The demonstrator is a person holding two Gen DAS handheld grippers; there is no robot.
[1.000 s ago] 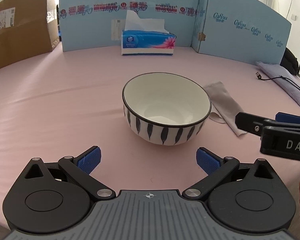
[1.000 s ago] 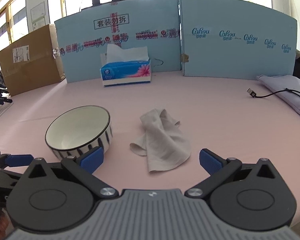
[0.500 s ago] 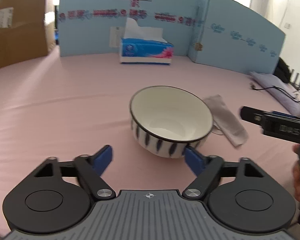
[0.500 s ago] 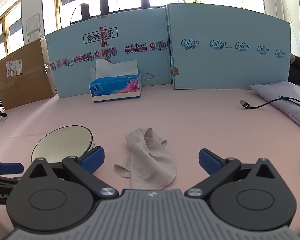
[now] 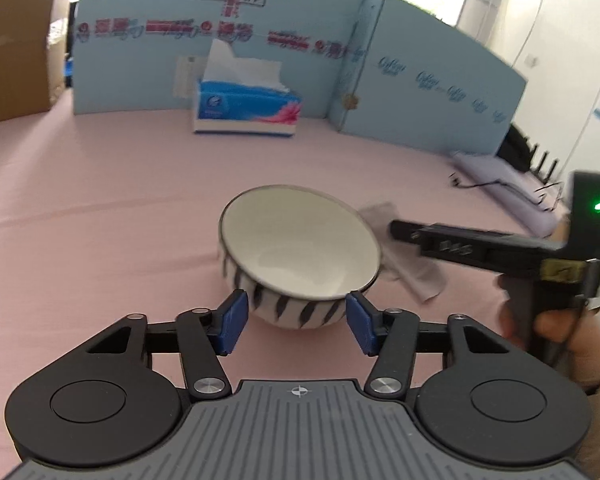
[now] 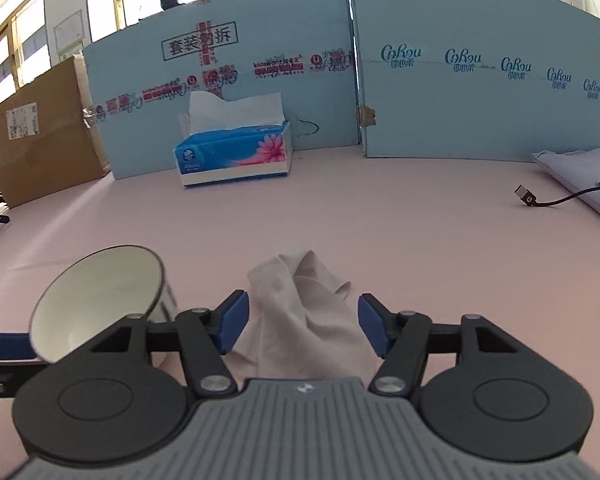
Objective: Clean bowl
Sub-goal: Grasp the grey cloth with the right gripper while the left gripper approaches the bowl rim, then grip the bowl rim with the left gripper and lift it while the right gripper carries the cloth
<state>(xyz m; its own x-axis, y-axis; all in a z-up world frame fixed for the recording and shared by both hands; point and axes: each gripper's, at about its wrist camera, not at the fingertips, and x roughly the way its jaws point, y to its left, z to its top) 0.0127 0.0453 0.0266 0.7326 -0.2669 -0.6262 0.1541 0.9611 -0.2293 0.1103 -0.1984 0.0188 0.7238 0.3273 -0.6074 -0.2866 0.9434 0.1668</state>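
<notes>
A white bowl [image 5: 300, 240] with dark stripes outside stands tilted on the pink table, its base between the blue pads of my left gripper [image 5: 297, 322]. The jaws are closing and the pads touch both sides of the bowl. In the right wrist view the bowl [image 6: 96, 300] leans with its mouth turned up and to the right. A crumpled grey cloth [image 6: 308, 336] lies on the table between the pads of my right gripper [image 6: 303, 324]. Its jaws are closing, and the pads stand at the cloth's edges without squeezing it. The cloth [image 5: 416, 272] lies just right of the bowl.
A blue tissue box [image 6: 234, 156] stands at the back before light blue foam boards [image 6: 460, 100]. A cardboard box [image 6: 40, 136] is at the far left. A USB cable [image 6: 528, 200] and a grey pouch [image 6: 580, 176] lie at the right. A hand [image 5: 556, 328] holds the right gripper.
Both pairs of jaws have narrowed. The left pads came in around the bowl's base and the bowl tipped. The right gripper moved forward and down until the cloth lay between its pads.
</notes>
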